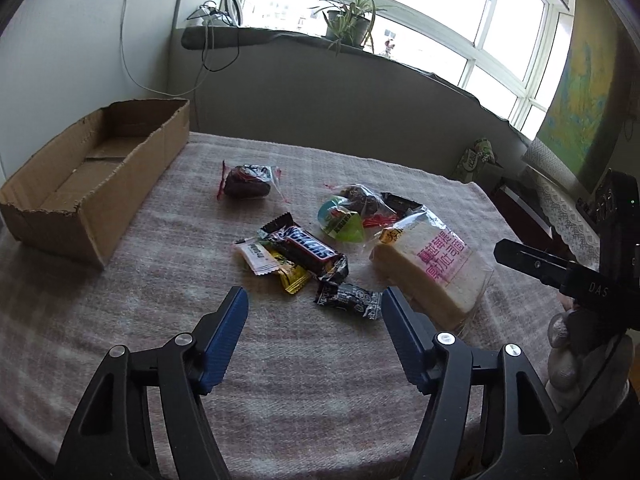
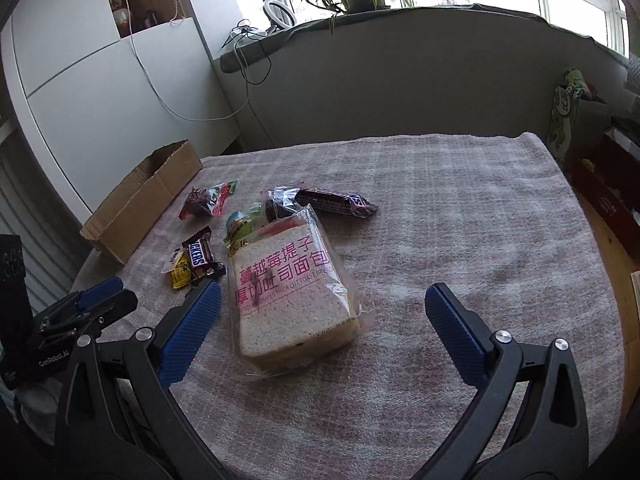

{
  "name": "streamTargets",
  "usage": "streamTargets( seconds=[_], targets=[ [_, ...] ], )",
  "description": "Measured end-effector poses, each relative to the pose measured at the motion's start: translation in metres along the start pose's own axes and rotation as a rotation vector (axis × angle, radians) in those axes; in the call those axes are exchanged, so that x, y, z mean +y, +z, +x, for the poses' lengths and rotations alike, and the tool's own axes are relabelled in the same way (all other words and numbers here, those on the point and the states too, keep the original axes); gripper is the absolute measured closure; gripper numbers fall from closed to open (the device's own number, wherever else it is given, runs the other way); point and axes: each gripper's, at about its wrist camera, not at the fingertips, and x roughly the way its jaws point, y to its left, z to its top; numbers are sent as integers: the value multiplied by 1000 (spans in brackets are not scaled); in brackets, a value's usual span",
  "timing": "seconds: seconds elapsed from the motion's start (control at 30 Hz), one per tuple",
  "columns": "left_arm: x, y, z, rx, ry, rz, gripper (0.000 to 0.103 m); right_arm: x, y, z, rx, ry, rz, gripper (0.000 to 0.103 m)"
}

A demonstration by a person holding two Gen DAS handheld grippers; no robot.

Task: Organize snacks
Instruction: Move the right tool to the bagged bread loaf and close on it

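Towel-covered table (image 1: 320, 380). Cardboard box (image 1: 96, 184) sits empty, well left of the bagged toast bread (image 2: 288, 300). Snickers bar (image 1: 306, 250) just left of the bread; black candy wrapper (image 1: 348, 298) near its front corner. My left gripper (image 1: 314, 312) partly open, holding nothing. My right gripper (image 2: 320, 308) wide open, empty, bread between its fingers untouched.

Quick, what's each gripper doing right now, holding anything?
Left gripper: jaws open, holding nothing, above the cloth near the snacks.
Right gripper: jaws open wide, holding nothing, bread bag just ahead.
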Motion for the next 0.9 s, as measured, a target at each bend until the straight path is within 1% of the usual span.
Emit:
streamTargets(
  seconds=[0.2,0.27,0.3,0.43,0.57,0.63,0.77,0.83,0.9],
  targets=[
    [-31,3,30,98,-176,-8,34,-13,19,23,113,123,25,0],
    [-40,2,41,134,-219,-19,34,-14,22,33,151,137,21,0],
    [-43,2,46,148,-234,-23,34,-14,23,37,169,146,18,3],
    [-54,2,61,187,-257,-31,36,-16,24,53,238,203,38,12],
    [-59,3,71,202,-268,-33,37,-15,21,66,294,223,37,21],
    [-60,5,74,204,-278,-31,39,-15,19,72,320,242,45,27],
    [-61,7,79,198,-291,-25,41,-13,17,76,333,244,40,30],
    [-60,8,80,197,-298,-21,41,-12,18,75,338,249,40,35],
    [-60,10,81,189,-290,-15,41,-7,18,73,340,243,25,39]
  ],
)
